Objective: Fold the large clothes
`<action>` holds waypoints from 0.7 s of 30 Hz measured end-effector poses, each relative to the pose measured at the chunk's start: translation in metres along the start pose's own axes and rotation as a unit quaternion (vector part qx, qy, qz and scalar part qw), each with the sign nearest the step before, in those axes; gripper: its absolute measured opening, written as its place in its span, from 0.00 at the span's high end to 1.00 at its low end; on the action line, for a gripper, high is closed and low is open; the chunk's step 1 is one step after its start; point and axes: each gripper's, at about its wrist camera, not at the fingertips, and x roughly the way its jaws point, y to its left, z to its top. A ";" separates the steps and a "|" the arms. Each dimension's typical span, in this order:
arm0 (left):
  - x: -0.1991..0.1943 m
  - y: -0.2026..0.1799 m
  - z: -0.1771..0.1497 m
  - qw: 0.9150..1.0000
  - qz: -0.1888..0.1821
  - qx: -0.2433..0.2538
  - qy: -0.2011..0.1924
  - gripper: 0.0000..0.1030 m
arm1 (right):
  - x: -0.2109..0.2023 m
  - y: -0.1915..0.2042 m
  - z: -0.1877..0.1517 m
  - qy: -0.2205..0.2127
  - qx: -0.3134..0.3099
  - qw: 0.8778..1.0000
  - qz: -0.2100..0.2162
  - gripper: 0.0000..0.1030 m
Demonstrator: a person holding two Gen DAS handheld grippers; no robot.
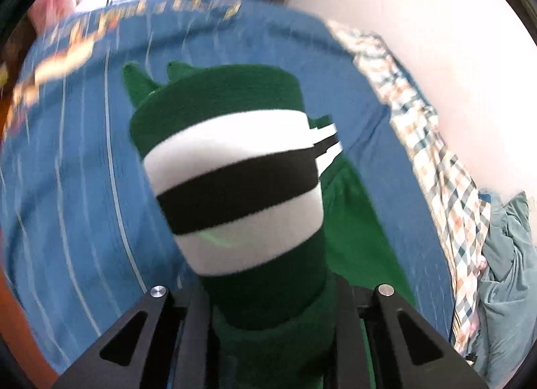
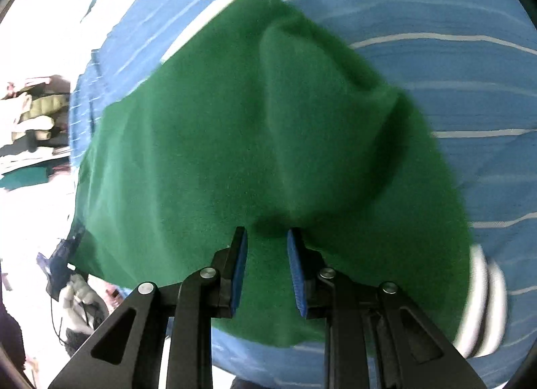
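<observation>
A green garment with white and black stripes (image 1: 235, 167) hangs folded over my left gripper (image 1: 272, 332), whose fingers are buried in the cloth and shut on it, lifted above the bed. In the right wrist view the garment's plain green body (image 2: 255, 140) lies spread on the blue striped sheet (image 2: 436, 63). My right gripper (image 2: 266, 268) hovers over the green cloth with its blue pads (image 2: 240, 268) apart and nothing between them. A striped cuff (image 2: 483, 305) shows at the lower right.
A blue striped bed sheet (image 1: 67, 187) covers the surface. A checkered cloth (image 1: 436, 167) and a teal garment (image 1: 510, 274) lie along its right edge by a pale wall. Piled clothes (image 2: 33, 120) and dark items (image 2: 63, 264) lie off the bed's left side.
</observation>
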 end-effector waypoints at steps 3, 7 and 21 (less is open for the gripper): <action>-0.029 -0.012 0.025 0.998 0.010 0.038 -0.038 0.87 | -0.009 0.008 -0.011 0.001 0.006 0.999 0.032 0.74; -0.073 -0.058 0.033 0.985 0.018 0.143 -0.094 0.87 | -0.016 0.006 -0.033 0.004 0.022 0.998 0.060 0.74; -0.107 -0.222 -0.237 0.872 -0.194 0.442 0.084 0.88 | -0.039 -0.069 -0.074 -0.015 0.123 0.989 0.087 0.74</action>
